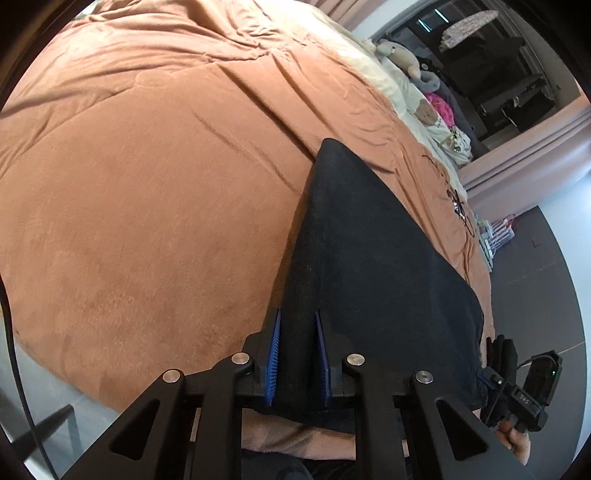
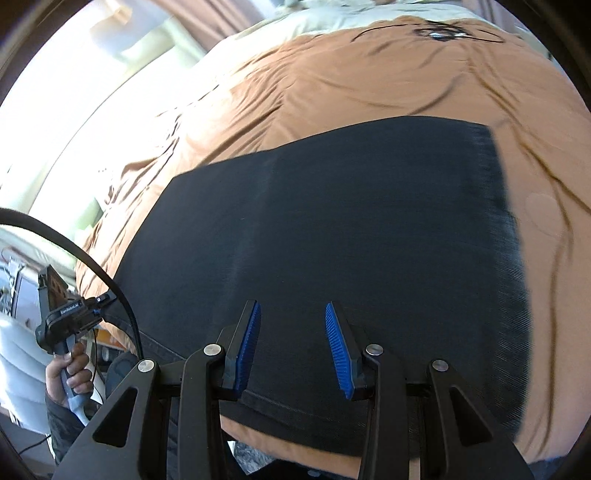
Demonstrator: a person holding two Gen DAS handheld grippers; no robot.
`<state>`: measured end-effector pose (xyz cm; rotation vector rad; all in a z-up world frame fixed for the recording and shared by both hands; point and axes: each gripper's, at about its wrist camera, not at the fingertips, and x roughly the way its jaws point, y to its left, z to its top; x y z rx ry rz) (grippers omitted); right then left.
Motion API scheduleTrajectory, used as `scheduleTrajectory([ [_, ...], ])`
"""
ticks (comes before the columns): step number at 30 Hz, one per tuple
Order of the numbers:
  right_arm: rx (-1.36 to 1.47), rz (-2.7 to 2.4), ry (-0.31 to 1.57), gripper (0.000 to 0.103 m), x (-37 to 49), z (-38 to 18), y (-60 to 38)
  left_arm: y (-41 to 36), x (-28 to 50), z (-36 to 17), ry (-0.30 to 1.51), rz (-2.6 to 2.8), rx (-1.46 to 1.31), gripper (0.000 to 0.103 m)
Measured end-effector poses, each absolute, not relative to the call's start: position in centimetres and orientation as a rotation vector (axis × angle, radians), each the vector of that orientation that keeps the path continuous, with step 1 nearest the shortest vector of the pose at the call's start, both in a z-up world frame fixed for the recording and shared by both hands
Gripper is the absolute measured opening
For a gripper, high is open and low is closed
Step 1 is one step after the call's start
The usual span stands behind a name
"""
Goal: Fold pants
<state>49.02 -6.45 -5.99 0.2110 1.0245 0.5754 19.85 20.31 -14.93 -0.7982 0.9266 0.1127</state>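
A bed under an orange-brown blanket carries the dark pants, lying flat near its edge. The left gripper, tilted downward, has its jaws clamped on a raised fold of the pants. The right gripper angles down over the fabric, jaws apart, pinching nothing. A hand grips the left gripper's handle.

Pants flat on blanket near bed edge; cable on blanket beyond pants
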Motion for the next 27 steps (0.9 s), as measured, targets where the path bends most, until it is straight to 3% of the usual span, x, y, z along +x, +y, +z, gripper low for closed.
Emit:
scheduleTrajectory([
  [7,0.168,0.632,1.047,0.022,51.1,-7.0,-2.1,20.3,18.7,-15.5,0.899,0.14,-0.823,0.022],
  [27,0.064,0.689,1.138,0.021,51.9,-10.4,3.4,21.0,16.8,-17.4,0.782,0.179,-0.928,0.026],
])
